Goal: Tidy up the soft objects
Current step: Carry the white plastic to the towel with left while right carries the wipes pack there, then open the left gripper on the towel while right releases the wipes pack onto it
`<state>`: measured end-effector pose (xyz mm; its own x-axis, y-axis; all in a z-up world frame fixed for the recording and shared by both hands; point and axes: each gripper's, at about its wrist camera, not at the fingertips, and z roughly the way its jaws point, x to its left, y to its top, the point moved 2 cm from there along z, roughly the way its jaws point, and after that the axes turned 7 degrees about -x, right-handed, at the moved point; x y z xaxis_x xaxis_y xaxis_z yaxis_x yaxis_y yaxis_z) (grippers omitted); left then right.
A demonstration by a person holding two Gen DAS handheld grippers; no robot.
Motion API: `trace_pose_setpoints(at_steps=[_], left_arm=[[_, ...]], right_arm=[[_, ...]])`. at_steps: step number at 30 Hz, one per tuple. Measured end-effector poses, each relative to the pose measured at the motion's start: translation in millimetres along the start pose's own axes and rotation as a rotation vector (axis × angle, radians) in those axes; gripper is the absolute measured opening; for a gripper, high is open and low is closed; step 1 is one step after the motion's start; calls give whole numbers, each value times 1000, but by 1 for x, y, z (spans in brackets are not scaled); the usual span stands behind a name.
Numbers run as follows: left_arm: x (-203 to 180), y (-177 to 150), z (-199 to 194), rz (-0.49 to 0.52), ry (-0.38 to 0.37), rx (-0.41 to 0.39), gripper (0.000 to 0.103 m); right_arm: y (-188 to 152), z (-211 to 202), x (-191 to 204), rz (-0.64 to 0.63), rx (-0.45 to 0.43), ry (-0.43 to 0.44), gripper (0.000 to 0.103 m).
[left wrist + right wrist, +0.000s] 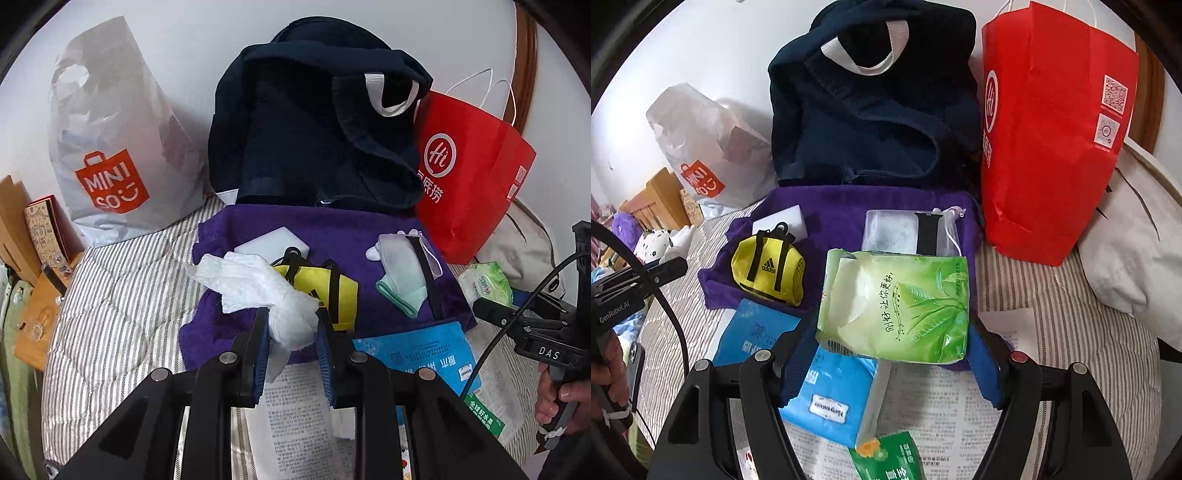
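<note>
right under my left lens the left tool (pixel 291 325) is clamped on a crumpled white tissue (pixel 258 291), its blue pads pinching the bunched end so the loose sheet flops out to the left, above the purple towel (pixel 373 225). i read that tight pinch as the only sure way to carry something this limp. my right tool (pixel 892 328) stands much wider, its jaws pressed on the two sides of a green tissue pack (pixel 897 299), which hangs clear of the blue packet (pixel 827 402) and the newspaper (pixel 964 402) on the bed. the pack is puffy and open at the top left corner, so a broad side grip keeps it flat and, i judge, stops sheets spilling. the yellow pouch (pixel 768 269) and a clear pouch with a black strap (pixel 908 232) lie on the towel, likely laid out as a sorting spot. behind it the dark blue bag (pixel 317 136) gapes open, upright against the wall beside the red paper bag (pixel 1049 147), and looks to me like the place these soft things should go.
</note>
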<state>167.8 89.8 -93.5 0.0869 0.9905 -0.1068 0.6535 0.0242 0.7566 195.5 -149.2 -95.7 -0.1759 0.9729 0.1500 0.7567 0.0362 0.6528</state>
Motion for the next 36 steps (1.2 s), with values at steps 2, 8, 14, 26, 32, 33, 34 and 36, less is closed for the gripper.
trace_pose_setpoints(at_steps=[2,8,14,26,32,33,34,36], left_arm=[[0,1,3,0,-2,1,23],[6,5,17,-18,0,15,23],[8,12,28,-22,-12,14,23],[7,33,69,-25,-32,39,23],[9,39,95,-40,-56,71,23],[10,40,99,-47,-64,77,23],[11,40,103,-52,-66,82,23],[13,40,113,-54,-66,94,23]], right_arm=[[2,3,0,-2,2,2,74],[8,13,1,-4,5,1,74],[16,28,-1,9,10,0,74],[42,72,6,-32,27,4,74],[44,106,9,-71,88,1,74],[44,109,8,-77,95,-7,74],[43,114,7,-80,109,-14,74],[41,122,3,-77,134,-13,74]])
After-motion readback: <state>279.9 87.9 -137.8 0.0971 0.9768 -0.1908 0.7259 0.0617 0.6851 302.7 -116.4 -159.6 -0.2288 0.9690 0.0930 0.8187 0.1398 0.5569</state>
